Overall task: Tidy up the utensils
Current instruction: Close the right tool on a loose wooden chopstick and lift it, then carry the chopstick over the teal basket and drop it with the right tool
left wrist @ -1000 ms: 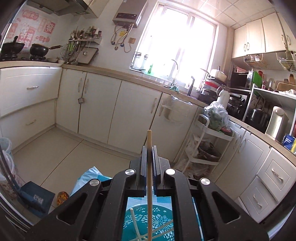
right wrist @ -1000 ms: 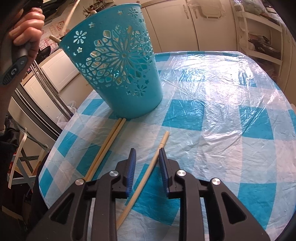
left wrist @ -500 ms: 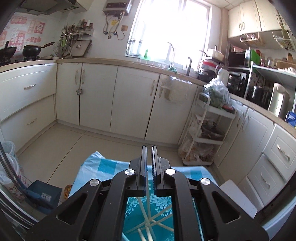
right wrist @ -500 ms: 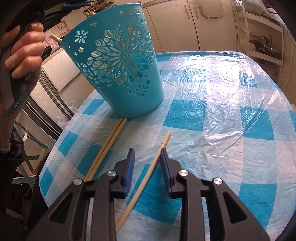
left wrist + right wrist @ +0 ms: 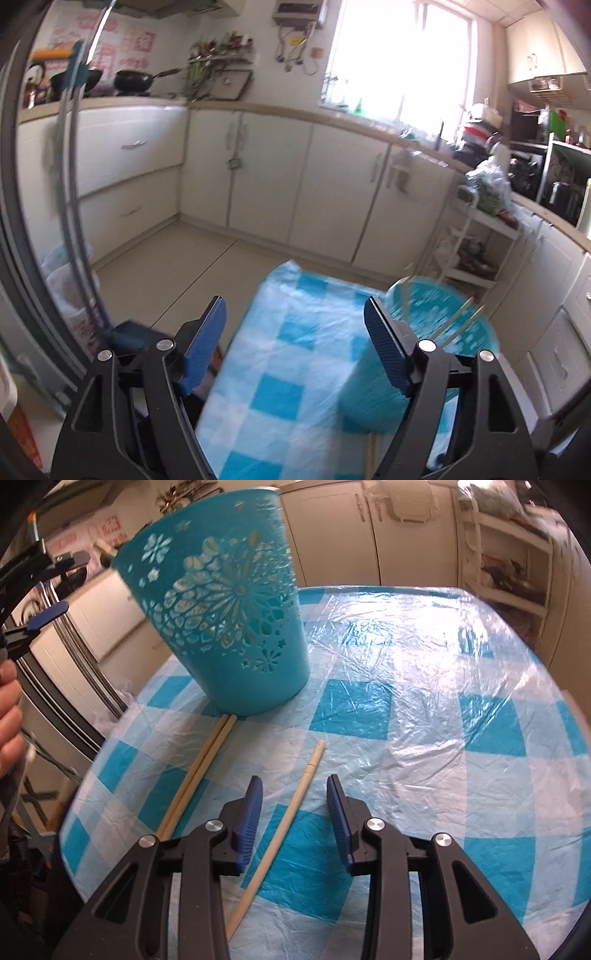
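Both my grippers wide open, empty: left gripper (image 5: 295, 325) beside perforated teal plastic bucket (image 5: 439, 325), right gripper (image 5: 294, 794) straddling single pale wooden chopstick (image 5: 280, 834) on blue-checked tablecloth (image 5: 424, 701).

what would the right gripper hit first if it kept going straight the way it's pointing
Probably the single chopstick lying on the tablecloth: it runs between the open right gripper fingers. Beyond it stands the teal basket, though depth is hard to judge.

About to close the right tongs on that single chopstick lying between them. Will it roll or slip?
The single chopstick looks thin, rigid and light, so it should lift easily. Its rounded shaft may roll sideways on the glossy plastic tablecloth. The open right tongs straddle it, so centring helps.
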### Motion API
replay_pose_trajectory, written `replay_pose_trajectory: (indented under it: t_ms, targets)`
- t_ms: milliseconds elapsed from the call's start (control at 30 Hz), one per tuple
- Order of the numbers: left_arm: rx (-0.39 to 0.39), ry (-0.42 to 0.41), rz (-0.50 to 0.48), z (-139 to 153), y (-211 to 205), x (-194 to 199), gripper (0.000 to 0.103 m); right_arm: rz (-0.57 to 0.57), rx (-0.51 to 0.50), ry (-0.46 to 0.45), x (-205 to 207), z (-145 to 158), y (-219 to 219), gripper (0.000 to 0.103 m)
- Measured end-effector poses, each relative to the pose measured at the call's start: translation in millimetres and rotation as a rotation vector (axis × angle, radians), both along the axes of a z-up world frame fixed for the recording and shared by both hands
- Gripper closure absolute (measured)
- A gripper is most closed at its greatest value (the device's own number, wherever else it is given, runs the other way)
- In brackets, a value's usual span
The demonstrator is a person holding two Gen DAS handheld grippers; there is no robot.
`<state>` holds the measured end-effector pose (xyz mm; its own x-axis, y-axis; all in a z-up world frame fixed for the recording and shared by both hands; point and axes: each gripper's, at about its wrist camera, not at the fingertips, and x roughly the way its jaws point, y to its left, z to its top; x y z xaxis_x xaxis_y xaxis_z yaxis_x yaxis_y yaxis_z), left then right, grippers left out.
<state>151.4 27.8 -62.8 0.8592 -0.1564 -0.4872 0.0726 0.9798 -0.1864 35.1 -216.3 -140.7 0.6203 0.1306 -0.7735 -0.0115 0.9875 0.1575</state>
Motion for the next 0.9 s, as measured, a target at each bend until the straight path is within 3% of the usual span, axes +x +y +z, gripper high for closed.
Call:
replay_pose_trajectory:
  t_ms: [33,167,233,333,433,633,800,900]
  targets:
    - [0.017,0.034,0.013,-13.2,4.8,0.1,0.026,0.008,-0.026,0.001,1.2,0.0,3.9,0.067]
    - [0.042,0.155,0.030,-59.3,12.7,3.2,0.026,0.079,-0.074,0.012,3.3,0.8,6.1,0.088]
    - [0.052,0.200,0.020,-77.3,11.4,4.7,0.026,0.150,-0.068,0.019,1.4,2.9,4.2,0.094]
    - [0.070,0.229,0.001,-93.1,5.8,3.1,0.026,0.185,-0.073,0.062,1.2,3.7,-2.8,0.095]
    - [0.078,0.249,-0.010,-103.3,1.2,5.0,0.026,0.128,-0.066,0.101,2.1,6.0,-12.4,0.095]
    - [0.086,0.244,-0.018,-106.4,-0.4,2.3,0.022,0.079,-0.104,0.077,-4.9,4.9,-4.3,0.095]
    - [0.146,0.235,-0.047,-104.3,-13.2,-1.3,0.019,0.026,0.069,0.054,-11.4,7.2,-18.2,0.097]
    - [0.177,0.235,-0.067,-103.9,-20.7,-2.8,0.016,0.030,0.212,-0.040,-26.0,32.4,-31.8,0.097]
